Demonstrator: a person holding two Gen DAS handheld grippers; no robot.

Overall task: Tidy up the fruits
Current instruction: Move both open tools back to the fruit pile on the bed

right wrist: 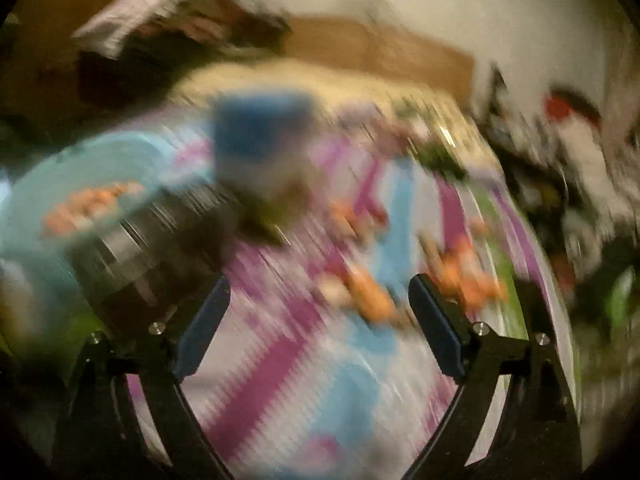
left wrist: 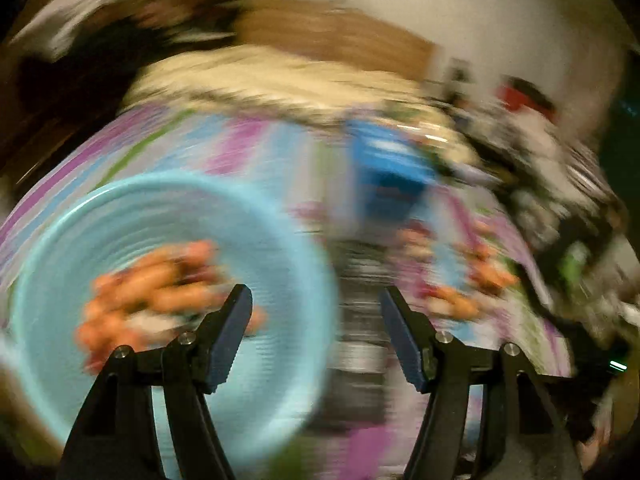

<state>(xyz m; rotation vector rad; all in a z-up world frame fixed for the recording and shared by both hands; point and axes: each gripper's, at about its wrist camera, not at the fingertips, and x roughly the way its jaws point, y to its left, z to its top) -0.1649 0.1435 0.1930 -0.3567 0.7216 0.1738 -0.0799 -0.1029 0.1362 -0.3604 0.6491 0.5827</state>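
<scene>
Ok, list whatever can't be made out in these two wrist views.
- Orange fruits in the light blue bowl, left wrist view: motion blur hides their kind and count.
- Loose orange fruits on the striped cloth, right wrist view: smeared, outlines merge.
- Blue object: blurred, cannot be identified.
- Dark object beside the bowl: streaked, shape unclear.
- Background clutter, both views: unreadable.

Blurred orange fruits (left wrist: 160,292) heaped in light-blue bowl (left wrist: 120,208)
</scene>
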